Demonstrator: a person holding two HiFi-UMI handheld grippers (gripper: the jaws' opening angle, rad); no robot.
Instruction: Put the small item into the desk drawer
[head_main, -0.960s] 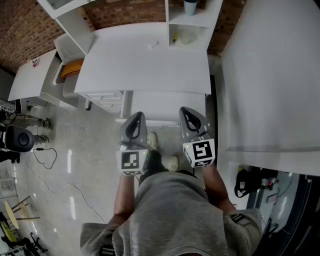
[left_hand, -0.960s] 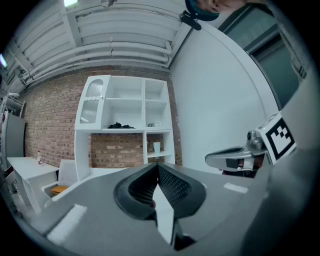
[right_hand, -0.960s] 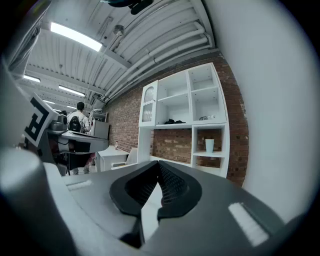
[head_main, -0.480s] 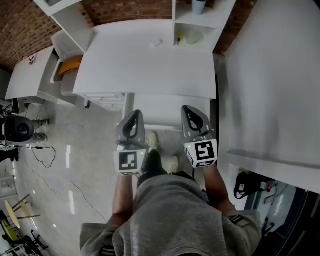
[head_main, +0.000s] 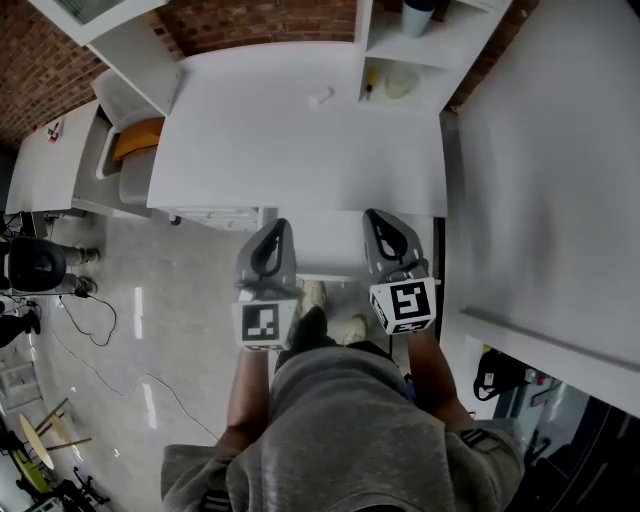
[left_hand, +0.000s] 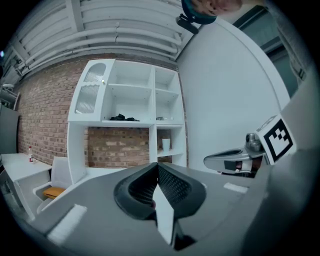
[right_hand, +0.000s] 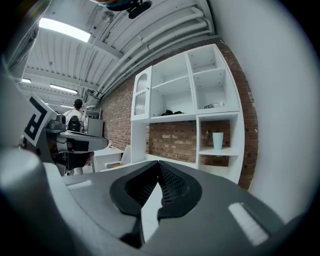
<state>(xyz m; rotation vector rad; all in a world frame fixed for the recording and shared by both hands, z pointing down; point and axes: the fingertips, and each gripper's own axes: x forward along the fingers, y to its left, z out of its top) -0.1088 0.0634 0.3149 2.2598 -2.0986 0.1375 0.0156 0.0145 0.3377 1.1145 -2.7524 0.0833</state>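
Note:
A small white item (head_main: 320, 97) lies on the white desk (head_main: 300, 150) near its back edge, beside the shelf unit. The desk's drawer fronts (head_main: 215, 214) show as a thin strip under the front left edge, closed. My left gripper (head_main: 272, 234) and right gripper (head_main: 379, 224) hover side by side just before the desk's front edge, well short of the item. Both are shut with nothing between the jaws. In the left gripper view the left gripper's (left_hand: 157, 169) tips meet; in the right gripper view the right gripper's (right_hand: 159, 167) tips meet too.
A white shelf unit (head_main: 420, 50) at the desk's back right holds a cup (head_main: 416, 14) and a yellow object (head_main: 371, 82). A white chair with an orange cushion (head_main: 130, 142) stands left of the desk. A big white panel (head_main: 560, 180) rises on the right. Cables (head_main: 95, 310) lie on the floor.
The desk has slid lower and closer in the head view as the person steps toward it. Both grippers stay shut and side by side, now nearer the desk's front edge.

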